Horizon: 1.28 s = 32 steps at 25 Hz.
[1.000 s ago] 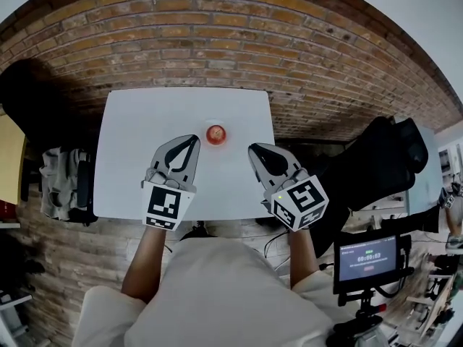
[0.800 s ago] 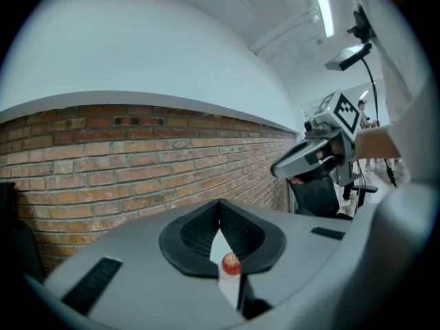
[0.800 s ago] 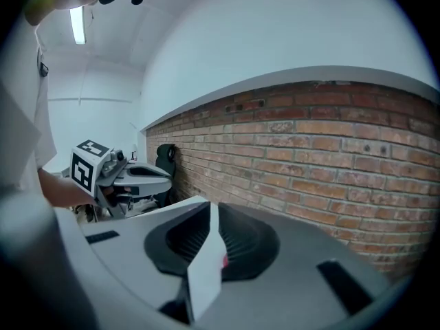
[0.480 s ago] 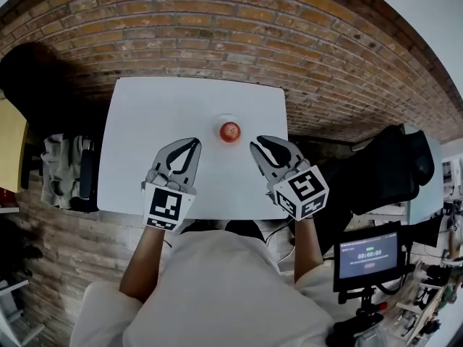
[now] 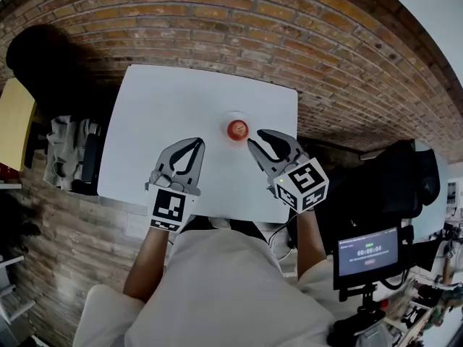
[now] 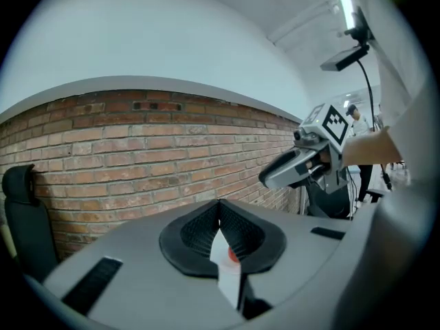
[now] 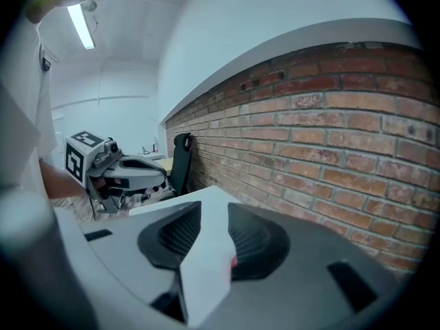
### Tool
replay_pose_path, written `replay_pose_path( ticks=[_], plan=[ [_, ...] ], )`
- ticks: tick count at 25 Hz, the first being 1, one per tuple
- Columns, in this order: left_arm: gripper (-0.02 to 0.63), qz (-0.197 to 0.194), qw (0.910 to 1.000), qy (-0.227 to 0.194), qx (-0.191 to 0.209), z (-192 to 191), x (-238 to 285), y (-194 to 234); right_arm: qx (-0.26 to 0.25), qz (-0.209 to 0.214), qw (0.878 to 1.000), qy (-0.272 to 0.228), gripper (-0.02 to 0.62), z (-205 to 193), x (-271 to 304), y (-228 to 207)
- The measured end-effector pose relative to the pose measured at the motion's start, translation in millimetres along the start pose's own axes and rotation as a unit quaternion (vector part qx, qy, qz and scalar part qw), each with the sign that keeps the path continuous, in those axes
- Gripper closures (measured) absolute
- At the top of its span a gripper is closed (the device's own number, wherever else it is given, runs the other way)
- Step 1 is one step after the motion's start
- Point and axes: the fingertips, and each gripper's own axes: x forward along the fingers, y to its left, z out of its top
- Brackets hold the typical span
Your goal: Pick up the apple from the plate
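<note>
Jaws on my right gripper (image 5: 257, 136) have just been opening: narrow, empty. Apple (image 5: 237, 129) sits on plate (image 5: 225, 118) just beside, ungrasped.

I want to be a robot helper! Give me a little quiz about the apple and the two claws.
1. Pick one: the apple sits on A) a small plate, B) a bowl, C) a book.
2. True or false: the left claw is holding the apple.
3. Fill the gap: the claw nearer the apple is the ____ one.

Key
1. A.
2. False. The left claw is shut, empty and away from the apple.
3. Right. The right claw is just beside the plate; its jaws have just been opening, and nothing is between them.
</note>
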Motion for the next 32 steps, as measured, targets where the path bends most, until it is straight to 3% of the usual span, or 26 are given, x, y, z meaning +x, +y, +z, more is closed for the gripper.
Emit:
replay_pose_path(
  ticks=[3, 17, 32],
  plan=[
    [0.600, 0.012, 0.9999, 0.006, -0.010, -1, 13, -7, -0.001, 0.029, 1.000, 0.011, 0.462, -10, 4, -8],
    [0.600, 0.056, 0.9973, 0.035, -0.033, -12, 36, -30, -0.020, 0.100, 0.993, 0.062, 0.448, -48, 28, -38],
    [0.600, 0.099, 0.9903, 0.073, -0.065, -48, 38, -8, -0.054, 0.143, 0.980, 0.126, 0.374, -81, 85, -48]
  ],
)
